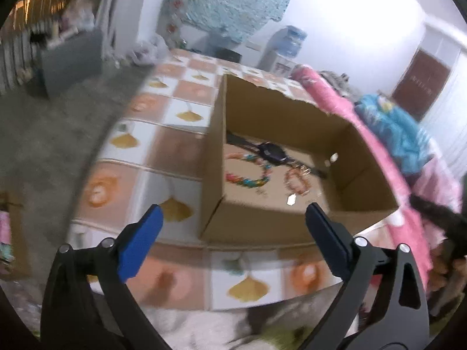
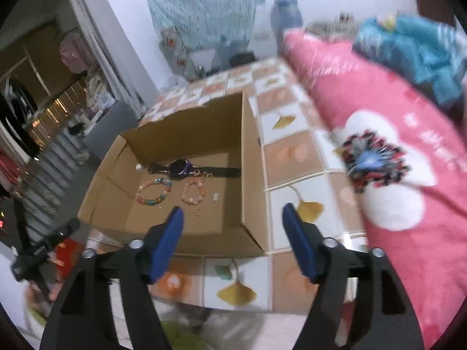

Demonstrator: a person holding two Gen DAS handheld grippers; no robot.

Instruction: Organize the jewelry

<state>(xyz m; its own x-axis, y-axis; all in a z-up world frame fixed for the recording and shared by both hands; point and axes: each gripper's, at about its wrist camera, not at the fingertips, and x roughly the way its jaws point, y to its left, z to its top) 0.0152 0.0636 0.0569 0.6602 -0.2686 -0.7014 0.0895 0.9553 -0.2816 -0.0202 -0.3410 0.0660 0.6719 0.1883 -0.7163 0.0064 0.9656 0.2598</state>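
An open cardboard box (image 1: 294,214) (image 2: 221,237) rests on a tile-patterned surface. On its floor lie a dark wristwatch (image 1: 270,153) (image 2: 179,167), a multicoloured bead bracelet (image 1: 248,172) (image 2: 154,191), a pink bead bracelet (image 1: 296,182) (image 2: 194,192) and a small white tag (image 1: 291,200) (image 2: 216,197). My left gripper (image 1: 233,214) is open, held in front of the box's near wall, nothing between its blue pads. My right gripper (image 2: 233,214) is also open and empty, just short of the box's near right corner.
The tile-patterned cloth (image 1: 175,113) (image 2: 289,151) covers the surface under the box. A pink pillow (image 2: 394,134) (image 1: 329,96) and a blue cloth (image 2: 414,46) (image 1: 394,122) lie to the right. The other gripper (image 2: 43,248) shows at lower left of the right wrist view.
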